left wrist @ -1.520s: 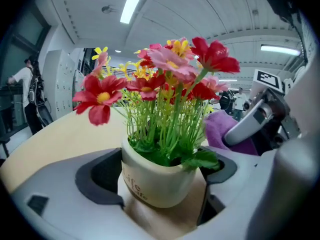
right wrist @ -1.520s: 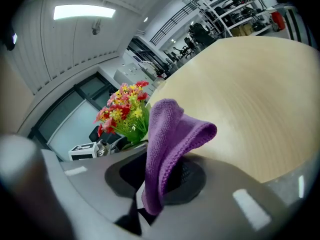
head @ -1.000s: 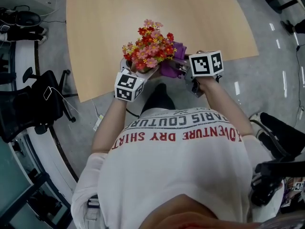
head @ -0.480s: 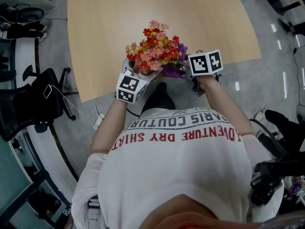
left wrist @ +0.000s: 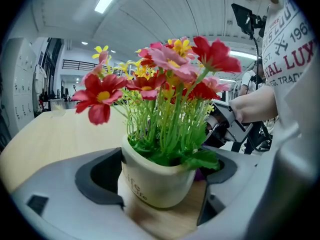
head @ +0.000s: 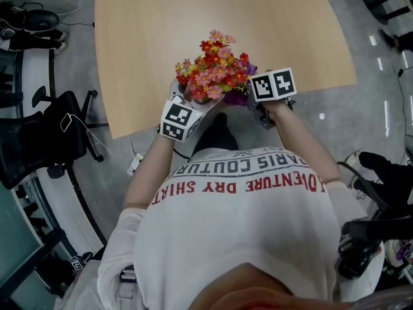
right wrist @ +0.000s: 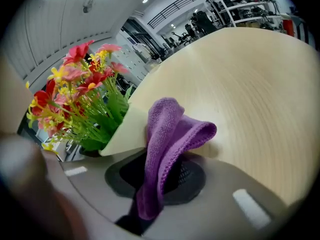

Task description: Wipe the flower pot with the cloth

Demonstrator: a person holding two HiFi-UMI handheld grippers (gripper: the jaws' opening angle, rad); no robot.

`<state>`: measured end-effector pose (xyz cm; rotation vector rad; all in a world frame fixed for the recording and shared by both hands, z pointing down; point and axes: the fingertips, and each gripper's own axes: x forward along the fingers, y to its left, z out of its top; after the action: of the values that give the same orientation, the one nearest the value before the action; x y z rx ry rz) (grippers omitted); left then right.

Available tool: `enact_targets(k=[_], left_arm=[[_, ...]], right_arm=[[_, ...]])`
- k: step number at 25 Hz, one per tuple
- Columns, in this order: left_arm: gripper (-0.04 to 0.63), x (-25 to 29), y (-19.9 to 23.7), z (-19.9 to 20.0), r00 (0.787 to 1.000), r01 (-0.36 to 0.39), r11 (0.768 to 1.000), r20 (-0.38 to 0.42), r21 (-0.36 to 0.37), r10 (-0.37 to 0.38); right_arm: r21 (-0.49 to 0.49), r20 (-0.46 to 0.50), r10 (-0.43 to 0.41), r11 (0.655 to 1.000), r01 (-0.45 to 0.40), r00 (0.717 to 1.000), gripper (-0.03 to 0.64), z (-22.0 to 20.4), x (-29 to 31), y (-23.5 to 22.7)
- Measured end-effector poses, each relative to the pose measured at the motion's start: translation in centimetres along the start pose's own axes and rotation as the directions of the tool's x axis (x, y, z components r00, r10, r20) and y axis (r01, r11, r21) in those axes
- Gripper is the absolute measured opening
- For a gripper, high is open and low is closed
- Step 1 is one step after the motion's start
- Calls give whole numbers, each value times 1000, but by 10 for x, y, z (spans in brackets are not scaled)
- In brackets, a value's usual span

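Fingers point(left wrist: 97, 179) of my left gripper point(left wrist: 159, 186) clamp the flower pot point(left wrist: 150, 174) at the table's point(head: 193, 18) near edge. My right gripper point(right wrist: 160, 179), pinching the purple cloth point(right wrist: 167, 134), has drawn in against the pot's side within the last second, so wiping looks under way.

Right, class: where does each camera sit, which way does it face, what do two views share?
Head view: on the head, facing steeply down at the table; shirt, forearms show.
Left gripper view: on the left gripper, along jaws holding the flower pot; shirt, right hand show.
Right gripper view: on the right gripper, along jaws shut on the cloth; no body clear.
Both gripper views show the flower pot.
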<state>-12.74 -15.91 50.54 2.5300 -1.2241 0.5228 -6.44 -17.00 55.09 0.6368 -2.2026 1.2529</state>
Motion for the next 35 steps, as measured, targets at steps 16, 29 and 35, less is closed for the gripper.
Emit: enact_targets(k=[16,29,35], left_arm=[[486,-22,-17,-6,975,-214,967,28,-137,219],[486,-6,-10,-10,868,-478,825,-22,-301,495],[451,-6,-6,-16,868,-483,827,-40,-288,494]], right_arm=[[29,158,39,999,-44,987,60,-12,-60,17],[47,184,61,996,-71,981,58,-33,-79,16],[48,186,70,996,-80,980,58,-39,-81,16]])
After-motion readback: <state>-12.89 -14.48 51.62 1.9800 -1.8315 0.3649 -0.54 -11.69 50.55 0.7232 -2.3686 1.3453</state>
